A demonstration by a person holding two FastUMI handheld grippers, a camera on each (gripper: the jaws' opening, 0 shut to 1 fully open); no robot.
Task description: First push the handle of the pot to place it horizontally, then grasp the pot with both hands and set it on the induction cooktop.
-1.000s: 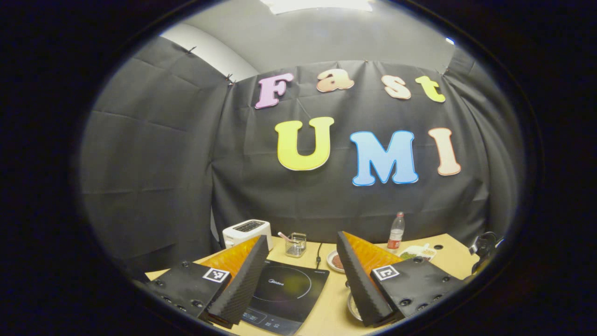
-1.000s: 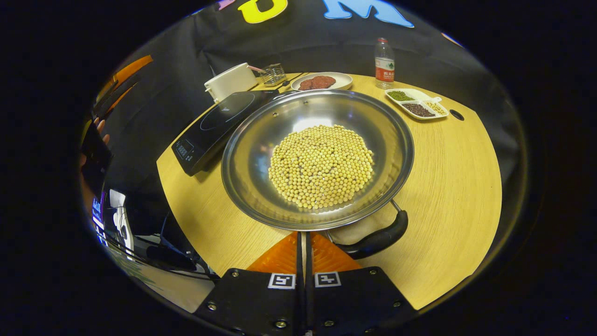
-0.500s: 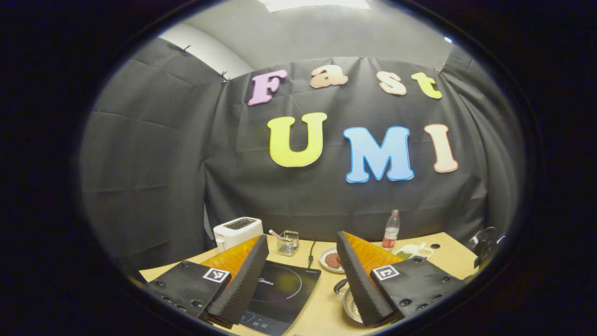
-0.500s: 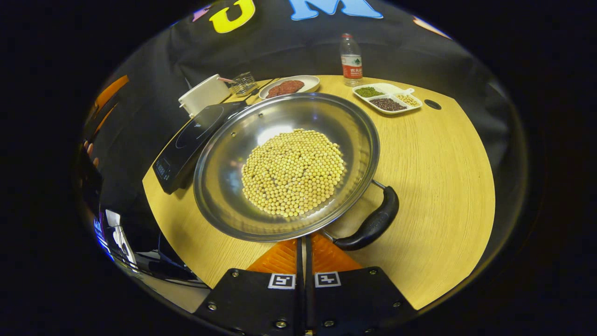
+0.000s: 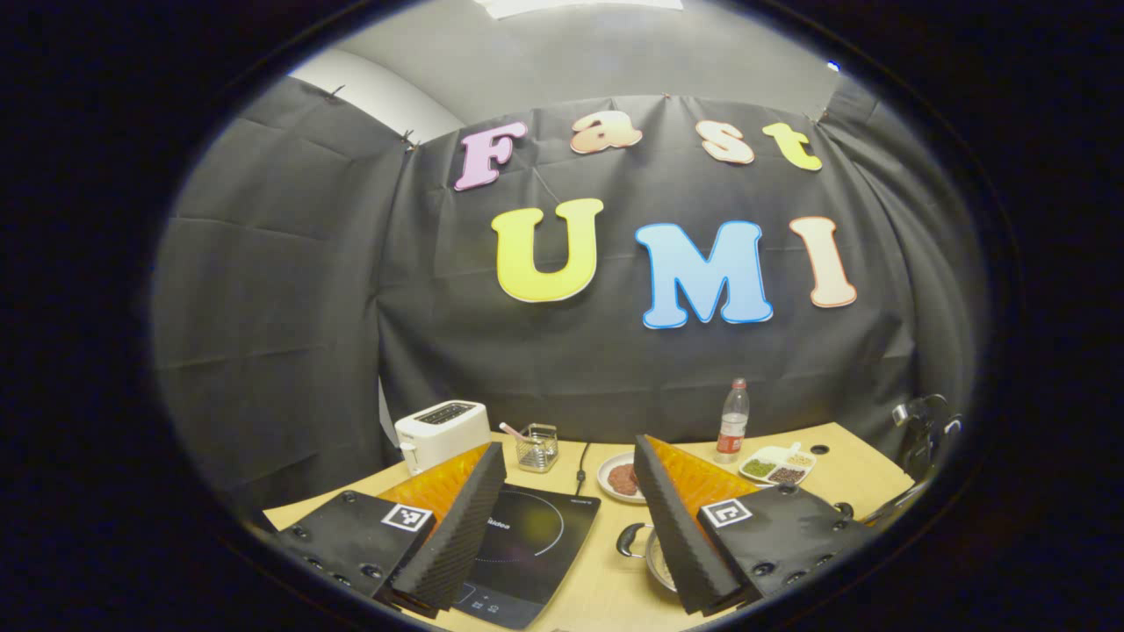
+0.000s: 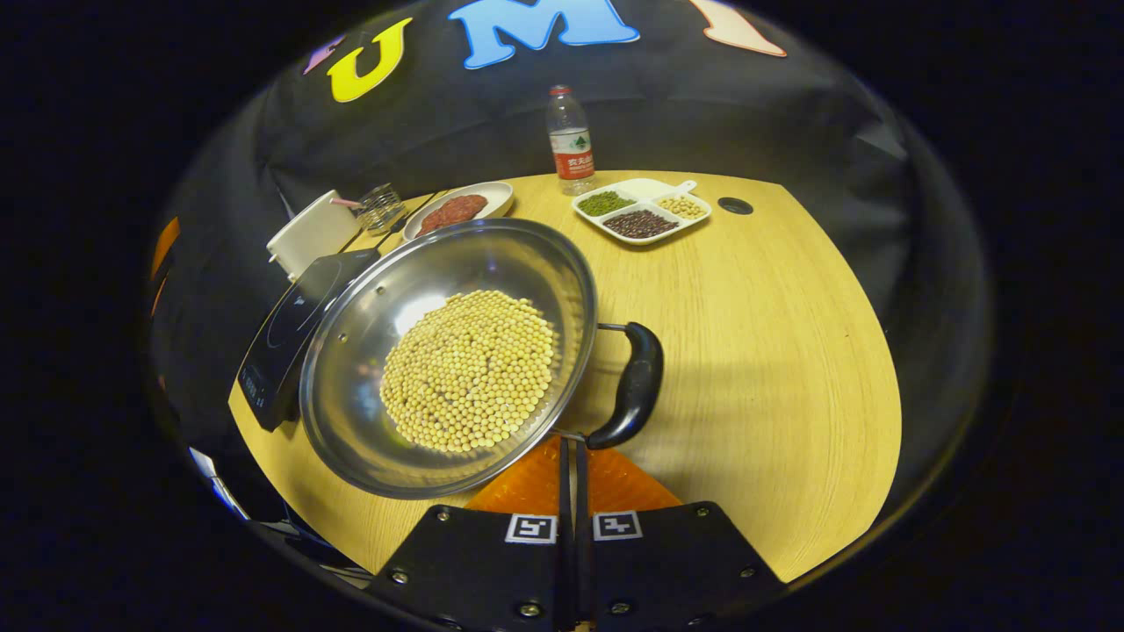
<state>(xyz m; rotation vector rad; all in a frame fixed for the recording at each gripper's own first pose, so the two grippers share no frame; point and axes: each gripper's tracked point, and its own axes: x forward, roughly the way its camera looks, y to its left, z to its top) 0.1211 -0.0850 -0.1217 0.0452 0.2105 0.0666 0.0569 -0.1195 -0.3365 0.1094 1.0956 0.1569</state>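
In the right gripper view, the right gripper [image 6: 576,452] sits at the bottom centre of the frame with its two fingers pressed together, their tips right at the near rim of the pot [image 6: 351,351], close to where the lower end of the black handle [image 6: 634,384] meets it; whether the tips actually touch metal is hard to tell from this angle. The pot is a wide steel pan standing on the wooden table [image 6: 773,351], left of centre in the frame, and holds a round heap of yellow soybeans [image 6: 470,370]. Its handle lies on the pan's right side and runs nearly up and down in the frame. The induction cooktop [image 6: 281,329] lies at the pot's left edge, partly hidden behind the rim. Toward the top of the frame stand a white toaster [image 6: 312,235], a plate of red-brown food [image 6: 457,209], a divided dish of beans [image 6: 639,211] and a plastic bottle [image 6: 571,140]. In the left gripper view, the left gripper [image 5: 566,527] is at the bottom centre with its jaws spread wide and nothing between them; the cooktop [image 5: 527,544] shows in the gap, and a sliver of the pot [image 5: 654,557] with its small loop handle peeks out just beside the finger on the right of the frame.
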